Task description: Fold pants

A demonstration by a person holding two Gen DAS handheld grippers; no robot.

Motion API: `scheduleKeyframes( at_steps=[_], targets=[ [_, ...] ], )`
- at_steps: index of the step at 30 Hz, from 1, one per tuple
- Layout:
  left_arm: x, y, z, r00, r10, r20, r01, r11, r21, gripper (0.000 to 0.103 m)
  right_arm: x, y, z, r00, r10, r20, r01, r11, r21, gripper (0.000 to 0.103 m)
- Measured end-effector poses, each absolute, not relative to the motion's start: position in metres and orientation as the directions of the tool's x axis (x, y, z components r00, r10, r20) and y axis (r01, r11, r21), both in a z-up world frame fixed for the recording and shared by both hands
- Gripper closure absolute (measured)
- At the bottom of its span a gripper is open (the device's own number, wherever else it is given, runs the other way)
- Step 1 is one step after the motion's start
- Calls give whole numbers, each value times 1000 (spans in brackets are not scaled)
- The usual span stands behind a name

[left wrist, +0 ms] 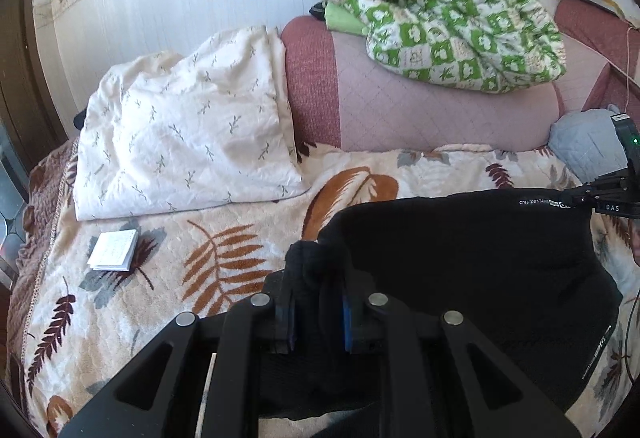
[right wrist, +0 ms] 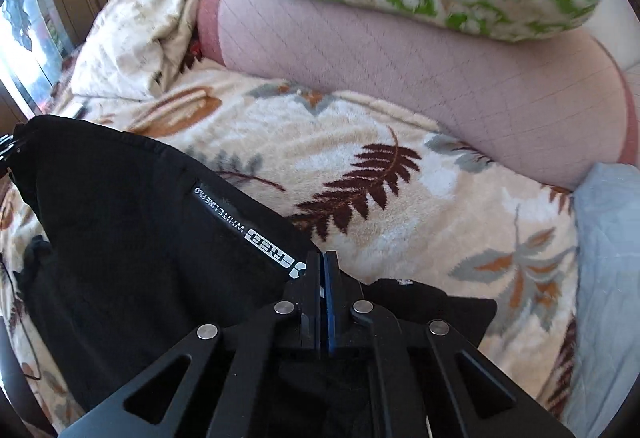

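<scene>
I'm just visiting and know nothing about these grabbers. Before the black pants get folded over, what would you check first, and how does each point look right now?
1. Left gripper clamps a bunch of the black pants: ok.
2. Right gripper is shut on the pants edge by the white label: ok.
3. Cloth between the two grips is free of snags: cannot tell, parts are hidden.
4. Leaf-print blanket beyond the pants is free: ok.
5. Small booklet lies apart from the pants: ok.

Black left gripper (left wrist: 318,322), blue-padded fingers (left wrist: 347,326), 4 silver screws.
</scene>
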State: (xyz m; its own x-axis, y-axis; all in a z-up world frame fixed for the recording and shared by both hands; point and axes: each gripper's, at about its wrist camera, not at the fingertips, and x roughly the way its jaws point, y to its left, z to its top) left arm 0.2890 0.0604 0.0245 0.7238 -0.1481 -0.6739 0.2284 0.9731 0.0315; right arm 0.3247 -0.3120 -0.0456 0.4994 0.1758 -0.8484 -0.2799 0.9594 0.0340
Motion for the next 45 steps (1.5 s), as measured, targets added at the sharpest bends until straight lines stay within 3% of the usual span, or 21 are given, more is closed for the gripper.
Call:
scheduleKeyframes(
  at_steps=[5,10,13,15,19,24,25,26,28,30,31,32,33,34,43,45],
  targets=[
    [225,54,45,762,-177,-623,274,960,62,88,248,-317,-9,546,200,-813,-275,960,52,101],
    [150,60,19,745,-168,-645,286,955,82,84,165,-316,-26,511,216,-832,-276,958,79,101],
    [111,71,-14,713,-133,-689,287,951,114,74,112,-315,-62,455,218,-863,-258,960,106,100],
    [89,81,-35,683,-118,-721,291,949,121,60,90,-313,-86,416,208,-885,-247,963,110,97],
    [48,105,-51,644,-133,-753,268,961,60,57,54,-325,-112,380,175,-908,-169,979,118,97],
    [38,131,-39,683,-156,-713,160,985,-62,50,45,-308,-82,462,140,-876,-156,985,76,94],
    [40,135,-37,690,-164,-705,137,986,-95,50,51,-295,-72,480,169,-861,-176,980,93,82],
    [44,139,-36,697,-172,-696,114,985,-128,50,56,-283,-66,488,192,-852,-195,975,108,55],
    [50,147,-35,712,-184,-678,76,980,-187,50,70,-245,-51,509,259,-821,-261,955,140,16],
    [53,156,-36,729,-182,-659,38,973,-226,50,84,-189,-40,518,341,-784,-361,919,161,17],
    [53,162,-38,736,-172,-655,15,971,-238,50,90,-161,-39,493,376,-785,-410,896,171,25],
    [54,168,-40,740,-162,-653,-5,969,-247,50,96,-127,-39,455,415,-788,-467,864,185,33],
    [53,176,-42,744,-156,-650,-22,966,-258,50,102,-102,-39,428,437,-791,-508,841,190,52],
    [53,184,-44,747,-144,-649,-43,964,-263,50,108,-68,-41,395,454,-799,-559,809,182,62],
    [52,232,-51,769,-146,-622,-140,911,-387,50,119,74,-91,239,413,-879,-738,665,112,62],
    [53,233,-52,769,-160,-619,-134,906,-401,50,114,82,-109,243,354,-903,-751,658,56,77]
  ],
)
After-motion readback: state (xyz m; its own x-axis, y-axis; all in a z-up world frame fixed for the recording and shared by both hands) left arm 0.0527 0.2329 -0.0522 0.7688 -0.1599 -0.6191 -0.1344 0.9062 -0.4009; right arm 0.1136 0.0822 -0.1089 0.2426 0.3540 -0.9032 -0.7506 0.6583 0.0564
